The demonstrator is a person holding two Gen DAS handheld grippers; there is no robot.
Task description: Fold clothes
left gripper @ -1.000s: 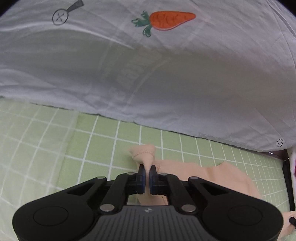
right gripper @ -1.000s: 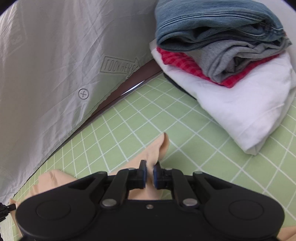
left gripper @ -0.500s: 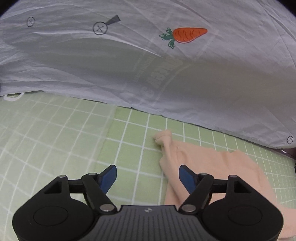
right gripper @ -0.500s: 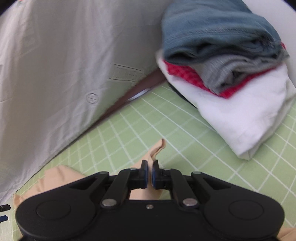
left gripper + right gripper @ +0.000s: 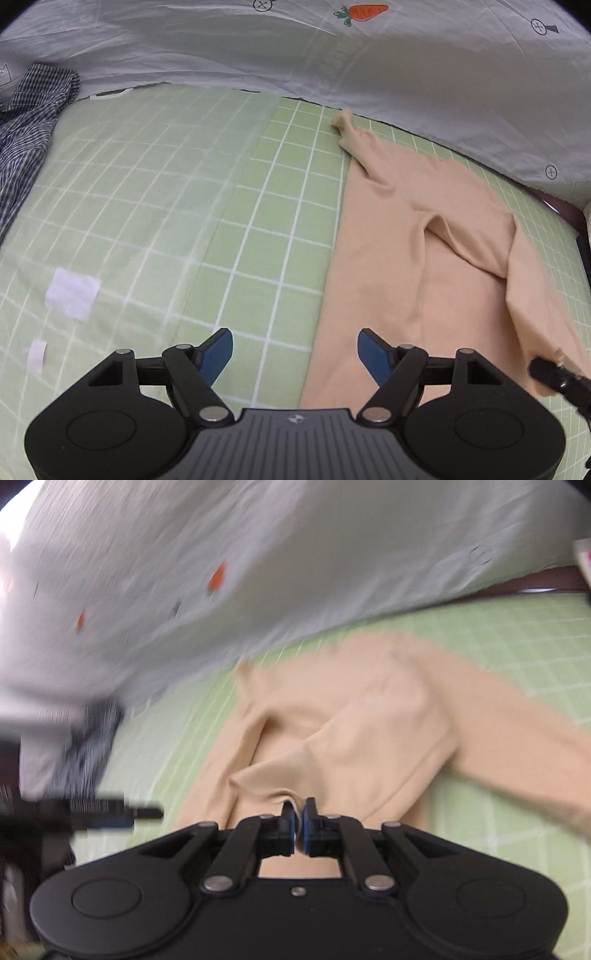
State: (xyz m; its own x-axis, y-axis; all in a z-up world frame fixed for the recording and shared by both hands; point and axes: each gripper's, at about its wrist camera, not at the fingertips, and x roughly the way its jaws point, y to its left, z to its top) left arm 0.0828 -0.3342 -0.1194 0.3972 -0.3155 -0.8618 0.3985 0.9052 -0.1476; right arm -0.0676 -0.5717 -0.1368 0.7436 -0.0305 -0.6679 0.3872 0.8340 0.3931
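Observation:
A peach garment [image 5: 417,254] lies spread on the green grid mat [image 5: 184,206], one thin end reaching toward the grey sheet. My left gripper [image 5: 295,350] hangs open above the mat by the garment's left edge, with nothing between its blue pads [image 5: 218,350]. In the blurred right wrist view the same peach garment [image 5: 369,731] is folded over itself, and my right gripper [image 5: 299,819] is shut on a fold of its fabric. The right gripper's black tip [image 5: 554,376] shows at the left wrist view's right edge, pinching the cloth.
A grey sheet with carrot prints [image 5: 369,55] borders the mat at the back. A dark checked shirt [image 5: 29,122] lies crumpled at the far left. Two white tape patches [image 5: 72,291] sit on the mat. The other gripper [image 5: 92,812] appears as a dark blur.
My left gripper let go of the garment's thin end, opened and drew back and left. My right gripper, still shut on the cloth, swung round and carried its end back over the garment.

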